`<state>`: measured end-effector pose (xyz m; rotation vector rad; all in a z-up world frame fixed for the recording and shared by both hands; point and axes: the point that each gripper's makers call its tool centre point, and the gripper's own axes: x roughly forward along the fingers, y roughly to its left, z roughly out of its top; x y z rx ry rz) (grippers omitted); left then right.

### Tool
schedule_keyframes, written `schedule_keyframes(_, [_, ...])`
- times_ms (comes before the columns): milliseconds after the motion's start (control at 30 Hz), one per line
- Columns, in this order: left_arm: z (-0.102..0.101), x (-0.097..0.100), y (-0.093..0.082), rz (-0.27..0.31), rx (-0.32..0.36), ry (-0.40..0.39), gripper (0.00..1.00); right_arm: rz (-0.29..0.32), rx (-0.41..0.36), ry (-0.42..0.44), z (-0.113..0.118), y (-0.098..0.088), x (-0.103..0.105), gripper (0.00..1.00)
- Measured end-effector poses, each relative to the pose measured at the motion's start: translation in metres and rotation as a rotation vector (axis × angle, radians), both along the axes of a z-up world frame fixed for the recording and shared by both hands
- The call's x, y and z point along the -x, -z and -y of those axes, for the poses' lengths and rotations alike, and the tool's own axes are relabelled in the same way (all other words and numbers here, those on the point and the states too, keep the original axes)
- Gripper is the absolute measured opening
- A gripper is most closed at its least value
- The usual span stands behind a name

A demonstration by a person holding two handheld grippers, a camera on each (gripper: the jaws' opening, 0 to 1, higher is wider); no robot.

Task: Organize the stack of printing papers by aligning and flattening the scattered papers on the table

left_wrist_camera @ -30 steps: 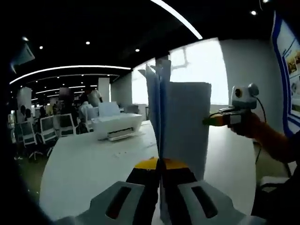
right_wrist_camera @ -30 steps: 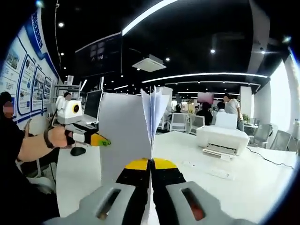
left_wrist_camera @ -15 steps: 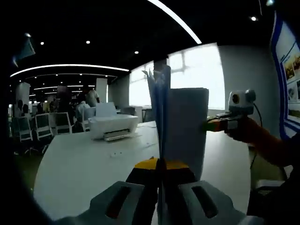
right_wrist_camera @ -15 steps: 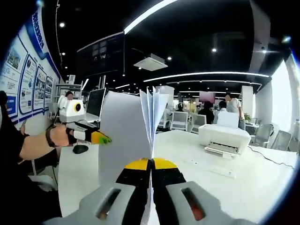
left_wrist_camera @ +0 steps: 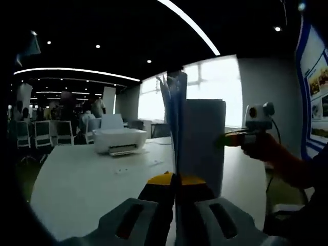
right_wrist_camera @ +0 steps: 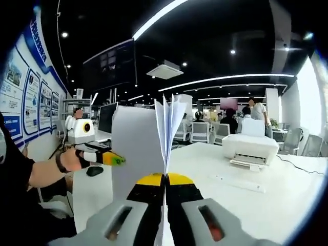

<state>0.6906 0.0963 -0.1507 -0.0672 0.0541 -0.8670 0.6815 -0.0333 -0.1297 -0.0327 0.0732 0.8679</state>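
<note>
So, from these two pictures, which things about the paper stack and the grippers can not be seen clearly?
- Bottom edge of the upright white paper stack: hidden behind the right gripper in the right gripper view, so contact with the white table is unclear.
- Sheet count: fanned edges too thin, in the left gripper view behind the left gripper.
- White printer: details too small.

**Paper stack held upright, both ends gripped**

Right gripper point(right_wrist_camera: 165, 180) jaws closed on the stack of papers point(right_wrist_camera: 138, 146), sheets fanning at top. Left gripper point(right_wrist_camera: 114, 159) pinches its far edge. White table point(right_wrist_camera: 215, 197) below; printer point(right_wrist_camera: 249, 147) well behind.
</note>
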Motion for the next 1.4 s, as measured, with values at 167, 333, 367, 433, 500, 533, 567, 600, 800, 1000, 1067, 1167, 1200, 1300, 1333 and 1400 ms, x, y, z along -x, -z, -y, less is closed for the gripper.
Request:
schedule_keyframes(167, [-0.002, 0.004, -0.002, 0.074, -0.019, -0.034, 0.06, 0.017, 0.017, 0.006, 0.001, 0.002, 0.003, 0.0])
schedule_keyframes(333, [-0.003, 0.011, 0.007, 0.065, 0.01, -0.036, 0.06, 0.036, 0.062, 0.021, 0.0, 0.022, 0.011, 0.0])
schedule_keyframes(367, [-0.004, 0.012, 0.008, 0.061, 0.028, -0.036, 0.06, 0.048, 0.059, 0.022, 0.0, 0.021, 0.014, 0.0])
schedule_keyframes(433, [-0.003, 0.012, 0.011, 0.043, 0.046, -0.031, 0.06, 0.062, 0.067, 0.025, 0.0, 0.02, 0.013, 0.0])
schedule_keyframes(500, [-0.003, 0.012, 0.011, 0.036, 0.05, -0.03, 0.06, 0.064, 0.075, 0.03, 0.001, 0.019, 0.011, 0.0])
schedule_keyframes(533, [-0.005, 0.012, 0.01, 0.038, 0.049, -0.037, 0.06, 0.064, 0.077, 0.03, 0.001, 0.019, 0.011, 0.0])
schedule_keyframes(567, [-0.006, 0.012, 0.009, 0.042, 0.044, -0.043, 0.06, 0.051, 0.066, 0.02, 0.0, 0.018, 0.011, 0.0])
schedule_keyframes(600, [-0.007, 0.013, 0.008, 0.049, 0.034, -0.046, 0.06, 0.036, 0.052, 0.011, -0.001, 0.017, 0.013, 0.0])
schedule_keyframes(800, [-0.009, 0.017, 0.001, 0.023, 0.051, -0.025, 0.06, 0.044, 0.051, 0.011, -0.007, 0.009, 0.021, 0.0])
schedule_keyframes(1000, [-0.014, 0.023, -0.008, -0.007, 0.072, -0.002, 0.06, 0.035, 0.029, -0.007, -0.005, 0.0, 0.023, 0.0])
schedule_keyframes(1067, [-0.014, 0.025, -0.01, -0.008, 0.072, 0.003, 0.06, 0.02, 0.004, -0.015, -0.003, -0.003, 0.024, 0.0])
schedule_keyframes(1167, [-0.009, 0.029, -0.01, -0.032, 0.076, 0.022, 0.06, 0.006, -0.01, -0.012, -0.001, -0.004, 0.023, 0.0])
schedule_keyframes(1200, [-0.007, 0.03, -0.01, -0.04, 0.075, 0.028, 0.06, 0.006, -0.009, -0.007, 0.0, -0.004, 0.023, 0.0])
schedule_keyframes(1300, [-0.002, 0.032, -0.01, -0.051, 0.077, 0.04, 0.06, -0.008, -0.016, 0.008, 0.005, -0.007, 0.022, 0.0])
schedule_keyframes(1333, [-0.001, 0.032, -0.011, -0.054, 0.078, 0.042, 0.06, -0.01, -0.02, 0.0, 0.006, -0.008, 0.023, 0.0])
schedule_keyframes(1400, [0.0, 0.031, -0.011, -0.063, 0.075, 0.043, 0.06, -0.016, -0.026, -0.003, 0.008, -0.009, 0.024, 0.0])
